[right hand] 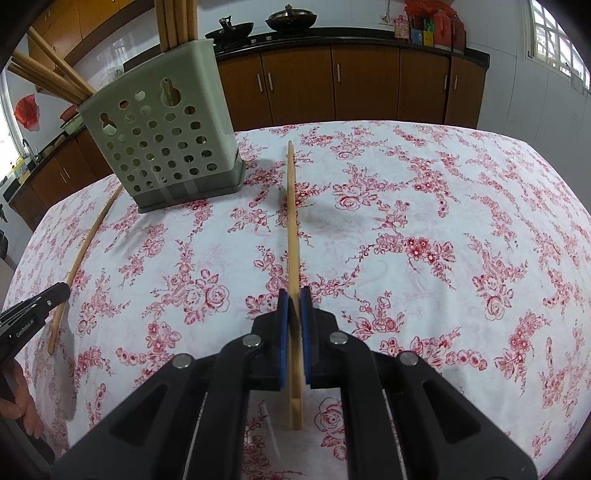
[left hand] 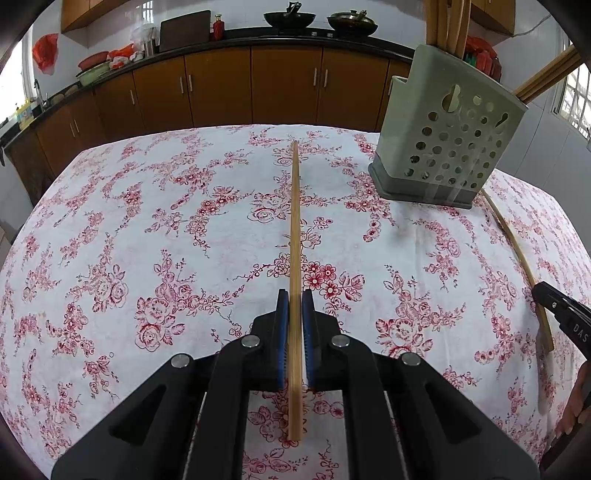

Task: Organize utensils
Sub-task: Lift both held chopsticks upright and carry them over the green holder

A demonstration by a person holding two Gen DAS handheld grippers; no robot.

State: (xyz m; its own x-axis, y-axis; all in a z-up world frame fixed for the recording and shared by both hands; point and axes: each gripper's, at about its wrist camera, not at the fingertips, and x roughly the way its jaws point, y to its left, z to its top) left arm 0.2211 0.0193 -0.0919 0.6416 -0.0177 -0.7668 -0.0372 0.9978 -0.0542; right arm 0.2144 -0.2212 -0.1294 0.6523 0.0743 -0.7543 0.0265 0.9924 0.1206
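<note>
My left gripper (left hand: 295, 301) is shut on a wooden chopstick (left hand: 294, 229) that points forward over the table. My right gripper (right hand: 294, 297) is shut on another wooden chopstick (right hand: 292, 221), also pointing forward. A grey-green perforated utensil holder (left hand: 448, 147) stands at the far right in the left wrist view and at the far left in the right wrist view (right hand: 162, 147). It holds several chopsticks (right hand: 177, 22). Each wrist view shows the other gripper with its chopstick at the side: the right gripper's (left hand: 517, 254), the left gripper's (right hand: 86, 243).
The table has a white cloth with red flowers (left hand: 147, 229). Behind it runs a kitchen counter with brown cabinets (left hand: 284, 85), two woks (left hand: 290, 16) and bottles (right hand: 432, 27). A hand (right hand: 22, 410) shows at the left edge of the right wrist view.
</note>
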